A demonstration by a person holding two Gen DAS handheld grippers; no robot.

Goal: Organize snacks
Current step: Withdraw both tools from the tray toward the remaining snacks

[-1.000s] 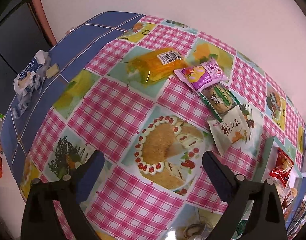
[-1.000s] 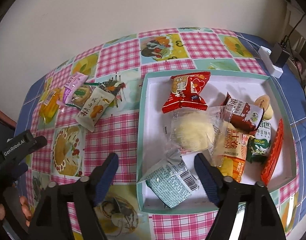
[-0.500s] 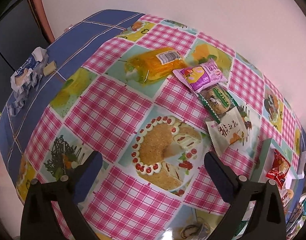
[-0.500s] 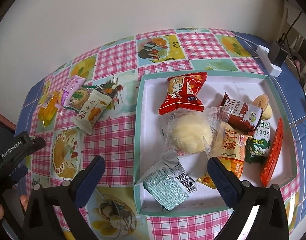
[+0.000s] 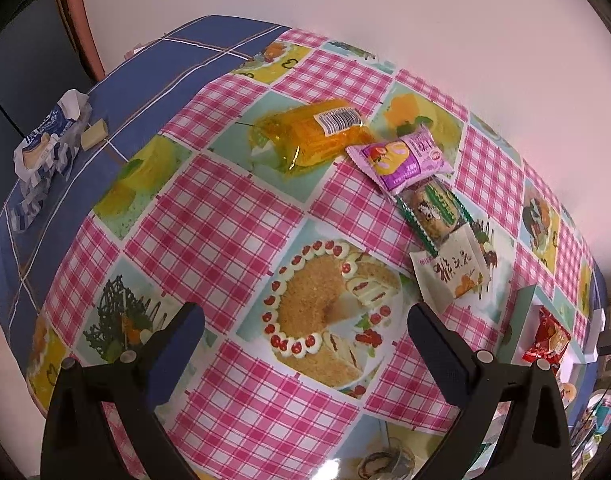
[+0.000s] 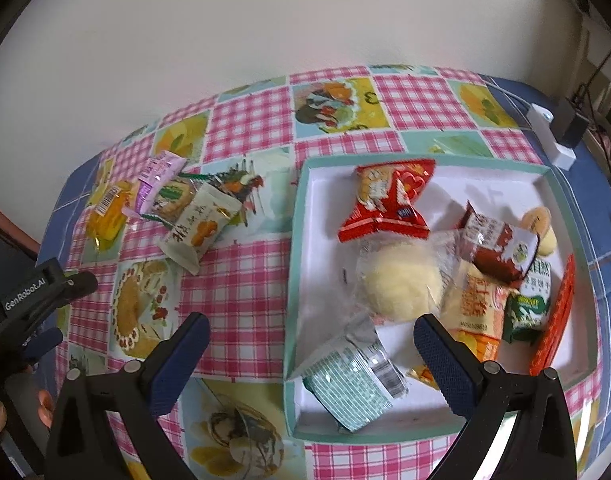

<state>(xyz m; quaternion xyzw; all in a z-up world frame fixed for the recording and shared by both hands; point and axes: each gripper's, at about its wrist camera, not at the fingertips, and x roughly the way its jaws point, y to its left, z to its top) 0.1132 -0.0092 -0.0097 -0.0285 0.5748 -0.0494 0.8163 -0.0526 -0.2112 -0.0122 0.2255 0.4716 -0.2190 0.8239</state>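
Note:
Four snack packs lie in a row on the checked tablecloth: an orange pack, a purple pack, a green-edged biscuit pack and a white pack. They also show in the right wrist view, white pack nearest. My left gripper is open and empty, hovering short of the white pack. My right gripper is open and empty above the near left edge of the teal-rimmed tray, which holds several snacks, among them a red pack and a clear-wrapped yellow bun.
A crumpled blue-and-white wrapper lies on the blue cloth at far left. A white power strip with a black plug sits beyond the tray's far right corner. The wall runs along the table's far edge. The left gripper's body shows at left.
My right gripper has opened wider and drawn back a little from the tray. My left gripper has shifted slightly; the snack row sits a bit further right in its view.

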